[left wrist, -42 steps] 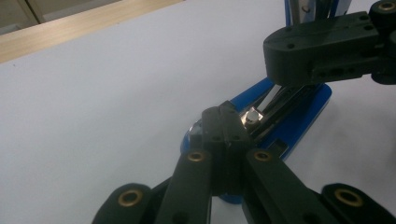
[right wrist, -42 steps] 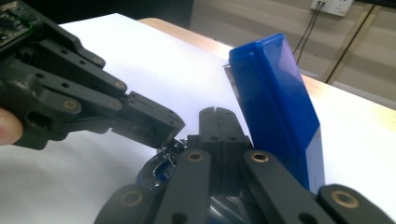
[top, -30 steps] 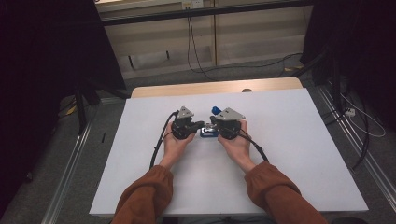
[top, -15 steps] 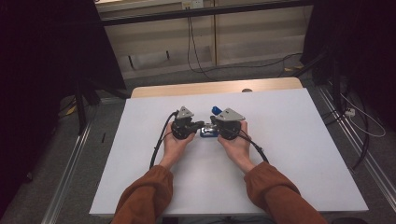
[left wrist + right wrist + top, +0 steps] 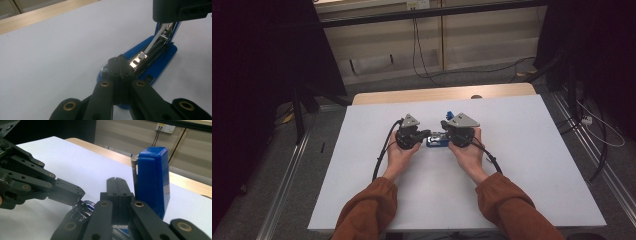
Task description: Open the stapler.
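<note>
A blue stapler lies on the white table, hinged open, its blue top cover standing upright. My left gripper comes at it from the left; its jaws are shut together, tips resting at the front end of the shiny metal magazine. My right gripper comes from the right, also shut with nothing between the jaws; its tips sit just left of the raised cover. In the right gripper view the left gripper touches down on the stapler's metal front. A hand holds each gripper.
The white table top spreads wide on all sides of the stapler. A wooden strip runs along its far edge. Cables lie on the floor at the right, and black stands rise at the left.
</note>
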Tool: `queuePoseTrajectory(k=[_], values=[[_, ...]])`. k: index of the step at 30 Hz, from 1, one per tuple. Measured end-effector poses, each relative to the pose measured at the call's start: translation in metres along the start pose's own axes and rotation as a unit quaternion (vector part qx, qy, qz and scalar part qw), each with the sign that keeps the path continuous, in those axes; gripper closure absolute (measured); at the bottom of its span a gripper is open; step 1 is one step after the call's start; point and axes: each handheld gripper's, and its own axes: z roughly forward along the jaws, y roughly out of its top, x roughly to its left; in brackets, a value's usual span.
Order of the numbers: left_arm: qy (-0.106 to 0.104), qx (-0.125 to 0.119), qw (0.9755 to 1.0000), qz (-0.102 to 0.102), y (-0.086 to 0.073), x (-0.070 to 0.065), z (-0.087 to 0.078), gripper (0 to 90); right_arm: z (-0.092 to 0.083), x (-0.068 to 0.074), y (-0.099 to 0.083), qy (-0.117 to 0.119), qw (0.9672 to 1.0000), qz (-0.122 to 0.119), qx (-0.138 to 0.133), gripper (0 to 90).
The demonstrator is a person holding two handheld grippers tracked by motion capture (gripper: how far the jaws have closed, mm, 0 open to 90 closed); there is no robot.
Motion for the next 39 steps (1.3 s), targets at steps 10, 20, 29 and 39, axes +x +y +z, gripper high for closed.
queuePoseTrajectory(k=[10,20,29,39], values=[[0.001,-0.001,1.0,0.002,0.0,0.0,0.0,90.0,-0.005,-0.006,0.0,-0.003,1.0,0.008,0.001,90.0],[0.002,-0.001,1.0,0.0,-0.001,0.0,0.0,90.0,-0.008,-0.008,-0.001,-0.001,0.9999,0.014,-0.005,90.0],[0.003,-0.001,1.0,0.004,0.0,-0.001,0.0,90.0,-0.01,-0.01,0.0,-0.002,0.9998,0.018,-0.007,90.0],[0.005,-0.002,0.9999,0.009,0.0,-0.001,0.0,90.0,-0.015,-0.015,-0.002,-0.005,0.9997,0.022,-0.011,90.0]])
